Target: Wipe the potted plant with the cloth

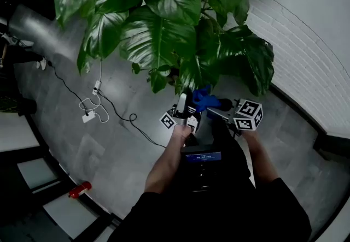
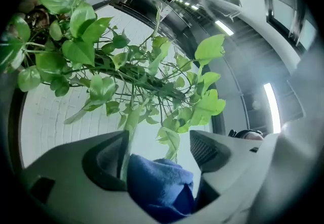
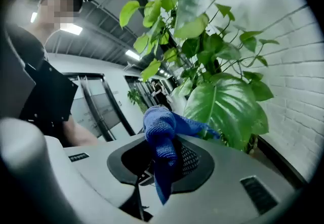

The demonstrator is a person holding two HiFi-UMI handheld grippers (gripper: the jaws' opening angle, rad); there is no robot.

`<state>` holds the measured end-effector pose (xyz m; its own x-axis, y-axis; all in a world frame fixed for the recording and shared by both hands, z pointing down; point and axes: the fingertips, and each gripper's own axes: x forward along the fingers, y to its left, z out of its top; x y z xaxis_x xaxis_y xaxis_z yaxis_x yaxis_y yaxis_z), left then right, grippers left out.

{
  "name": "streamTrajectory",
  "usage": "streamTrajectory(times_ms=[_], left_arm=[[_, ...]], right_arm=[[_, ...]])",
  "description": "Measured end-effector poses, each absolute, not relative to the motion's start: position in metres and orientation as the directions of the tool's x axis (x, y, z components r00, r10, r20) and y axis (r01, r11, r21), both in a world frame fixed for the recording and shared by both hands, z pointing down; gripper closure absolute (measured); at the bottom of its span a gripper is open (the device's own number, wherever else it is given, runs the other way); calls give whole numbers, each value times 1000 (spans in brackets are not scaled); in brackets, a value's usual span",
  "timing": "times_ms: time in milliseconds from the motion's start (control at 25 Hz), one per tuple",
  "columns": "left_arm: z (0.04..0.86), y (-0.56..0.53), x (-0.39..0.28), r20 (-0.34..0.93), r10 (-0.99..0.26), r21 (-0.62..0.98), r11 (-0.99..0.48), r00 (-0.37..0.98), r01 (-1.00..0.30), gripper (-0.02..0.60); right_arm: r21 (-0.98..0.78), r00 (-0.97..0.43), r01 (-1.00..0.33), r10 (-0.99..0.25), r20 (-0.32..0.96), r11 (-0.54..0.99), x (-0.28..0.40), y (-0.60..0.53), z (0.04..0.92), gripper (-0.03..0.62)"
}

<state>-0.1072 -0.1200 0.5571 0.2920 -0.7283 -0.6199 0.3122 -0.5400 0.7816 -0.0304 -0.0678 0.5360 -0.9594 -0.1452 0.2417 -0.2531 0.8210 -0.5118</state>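
Now, in the head view, the plant (image 1: 175, 28) stands in front of me and above both hands, and its lowest leaves hang just over the cloth (image 1: 203, 99). The left tool (image 1: 185, 105) and the right tool (image 1: 219, 107) are near each other, with the cloth between them. The white wall (image 1: 306, 44) closes the right side. On the left the floor (image 1: 109, 142) gives room to move, though a cable (image 1: 93, 107) lies there, well apart from me.

From the left gripper view, the left tool (image 2: 159, 147) points upward and stands wide. The cloth (image 2: 159, 187) sits low between its two sides, but they do not press on it. The plant (image 2: 136, 76) spreads above, its thin stems hanging down toward the tool.

From the right gripper view, the right tool (image 3: 162, 160) is closed on the cloth (image 3: 162, 132), which rises in a bunch and hangs down in front. One big leaf (image 3: 223, 106) is just beyond the cloth, a little to the right, with its long axis slanting down. I judge that this hand is the nearer one for wiping it. The wall (image 3: 288, 91) is near behind the leaf, so the free room is toward the left.
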Motion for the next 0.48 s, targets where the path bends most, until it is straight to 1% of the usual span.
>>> streamTrajectory(times_ms=[120, 240, 360, 480], left_arm=[[567, -120, -101, -606, -737, 791, -517, 300, 328, 212], [578, -118, -91, -582, -753, 806, -481, 307, 346, 212], [588, -118, -81, -554, -765, 824, -448, 328, 347, 212], [591, -119, -71, -539, -767, 835, -430, 349, 345, 212]], right_arm=[[-505, -935, -353, -316, 161, 787, 12, -99, 510, 484], [-461, -875, -470, -466, 131, 753, 49, -132, 497, 484], [-439, -838, -523, -534, 109, 731, 63, -153, 490, 484], [-420, -841, -518, -533, 92, 745, 57, -164, 490, 484]])
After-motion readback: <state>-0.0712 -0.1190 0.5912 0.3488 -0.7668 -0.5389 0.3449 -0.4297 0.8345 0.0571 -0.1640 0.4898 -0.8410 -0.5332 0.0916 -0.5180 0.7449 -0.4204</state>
